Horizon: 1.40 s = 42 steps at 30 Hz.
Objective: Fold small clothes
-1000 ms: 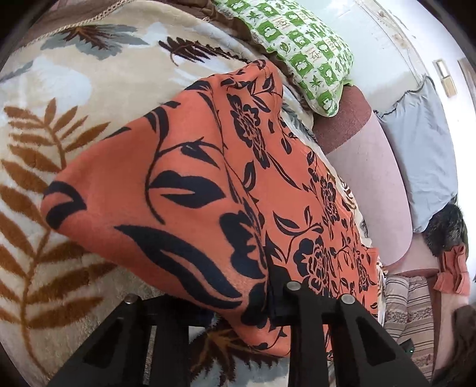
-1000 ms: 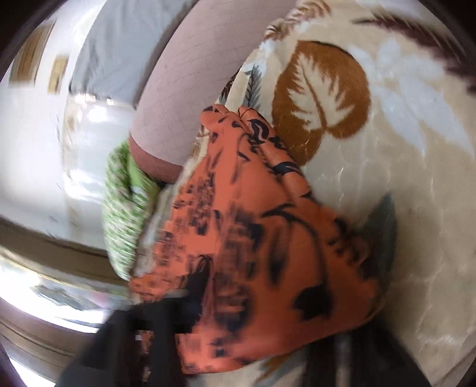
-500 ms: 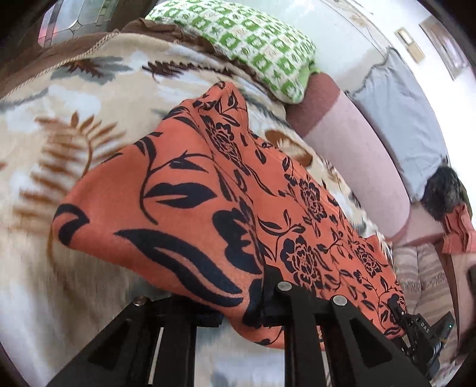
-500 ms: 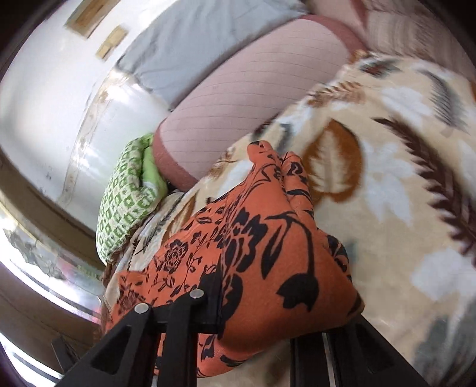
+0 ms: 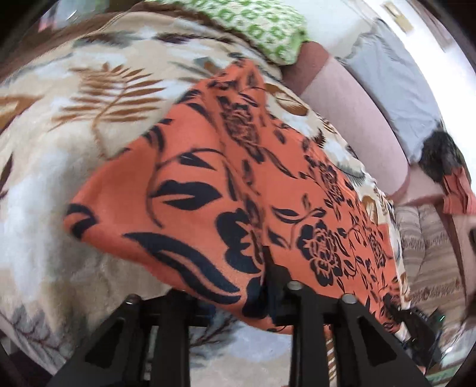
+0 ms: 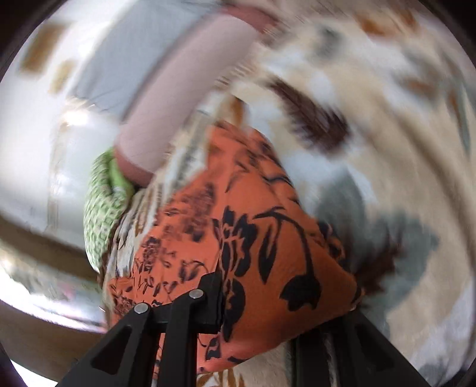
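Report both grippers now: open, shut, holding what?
Left gripper: jaws opening, orange cloth between them, grip cannot be told.
Right gripper: jaws opening, same cloth between them, grip cannot be told.

Under me spreads a cream blanket [image 5: 59, 190] printed with brown and grey leaves, covering the bed. Beyond it I see a green-and-white patterned pillow [image 5: 261, 26], a long pink bolster [image 5: 366, 119] with a darker end, and a grey-blue pillow [image 5: 398, 83] against my white wall [image 6: 26, 143]. Daylight falls bright on that wall
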Tool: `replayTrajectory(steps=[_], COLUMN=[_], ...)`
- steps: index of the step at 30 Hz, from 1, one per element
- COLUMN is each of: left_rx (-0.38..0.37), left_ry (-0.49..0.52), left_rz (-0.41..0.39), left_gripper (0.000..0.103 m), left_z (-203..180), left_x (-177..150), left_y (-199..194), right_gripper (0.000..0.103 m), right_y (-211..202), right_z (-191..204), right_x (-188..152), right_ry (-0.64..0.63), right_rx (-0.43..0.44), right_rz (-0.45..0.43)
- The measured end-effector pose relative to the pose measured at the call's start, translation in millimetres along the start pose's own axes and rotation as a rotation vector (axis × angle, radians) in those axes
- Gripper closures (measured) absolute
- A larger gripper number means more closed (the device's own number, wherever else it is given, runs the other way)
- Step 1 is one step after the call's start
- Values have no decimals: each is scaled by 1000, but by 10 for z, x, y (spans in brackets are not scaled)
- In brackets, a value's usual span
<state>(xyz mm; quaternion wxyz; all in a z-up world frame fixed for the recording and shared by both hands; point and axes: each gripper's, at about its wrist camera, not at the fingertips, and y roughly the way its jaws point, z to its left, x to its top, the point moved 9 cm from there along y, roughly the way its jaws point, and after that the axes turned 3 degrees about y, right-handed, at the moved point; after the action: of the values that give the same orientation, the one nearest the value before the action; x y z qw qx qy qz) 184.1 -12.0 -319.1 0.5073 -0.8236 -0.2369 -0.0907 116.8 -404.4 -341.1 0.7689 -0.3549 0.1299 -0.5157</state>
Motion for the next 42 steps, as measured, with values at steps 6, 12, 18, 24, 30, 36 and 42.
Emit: replayTrajectory(steps=[6,12,18,24,30,36,42], left_rx=[96,231,200,287,365,362,354], left_ry=[13,142,276,250,433,443,440], left_rz=[-161,-358,-383,-184,-100,-101,-127], left_gripper=[56,45,45,45,7,0,0], left_z=[248,255,-100,41,-76,-61,-67], left_x=[201,380,451,295,131,139,117], left_y=[-548,-902,-708,-233,76,121,124], right_gripper=[72,70,70,70,71,71,71], right_y=[-375,-589,-1075,-618,257,294,753], right_z=[-183,215,-199,336,415,747,855], right_x=[217,275,650,449,146,497,998], right_ry=[142,-107,99,-118,-179,-206,-114], right_rx=[6,-119,-188,52,-97,-55,68], right_rz=[-140,-314,-537,-281,16,-47,14])
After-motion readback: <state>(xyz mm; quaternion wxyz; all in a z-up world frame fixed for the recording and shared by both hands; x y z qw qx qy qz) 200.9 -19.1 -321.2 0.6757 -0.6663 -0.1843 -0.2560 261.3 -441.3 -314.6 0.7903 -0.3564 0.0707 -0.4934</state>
